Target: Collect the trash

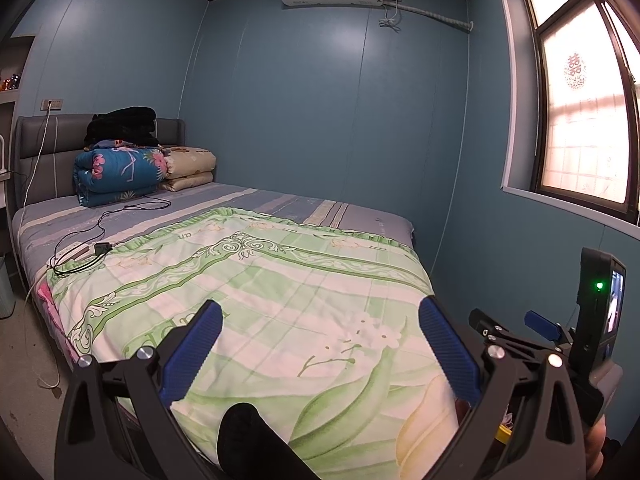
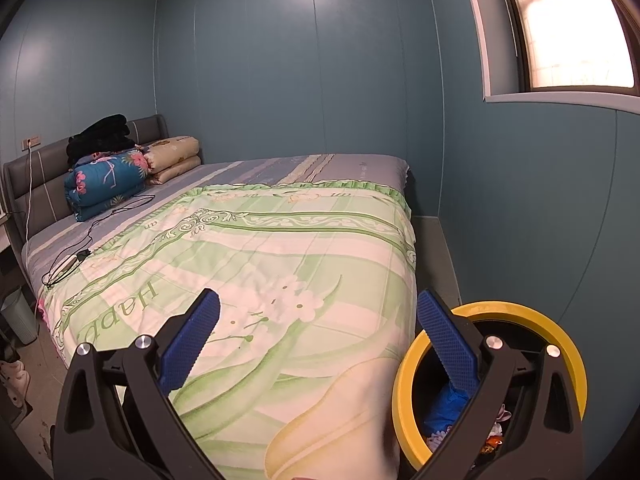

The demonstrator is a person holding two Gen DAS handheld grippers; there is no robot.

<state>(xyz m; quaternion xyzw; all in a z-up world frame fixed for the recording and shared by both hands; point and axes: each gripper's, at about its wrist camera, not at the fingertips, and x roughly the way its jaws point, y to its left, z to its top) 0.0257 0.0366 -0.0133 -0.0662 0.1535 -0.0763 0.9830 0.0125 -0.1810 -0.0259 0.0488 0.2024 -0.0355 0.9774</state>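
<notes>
Beside the foot of the bed, at my right, stands a bin with a yellow rim, and that is where the trash is. Looking down into it through the right wrist camera I see a crumpled blue bag or wrapper and a few small bright scraps lying inside. From the left wrist view only a sliver of that yellow rim shows behind the gripper frame.

I judge the collecting to be well along, perhaps finished on this side of the room: the green floral quilt is bare of litter, and the only loose things on the bed are a black cable with its charger near the folded bedding at the headboard, which I would not count as trash. Some spots mark the floor at the left, too small for me to tell whether they are rubbish or stains. A pale bin stands by the head of the bed.

My left gripper is held level over the foot of the quilt, pointing toward the headboard, its blue pads spread wide with nothing between them. My right gripper hangs alongside at like height, its right finger just over the bin's mouth, jaws likewise wide apart and empty.
</notes>
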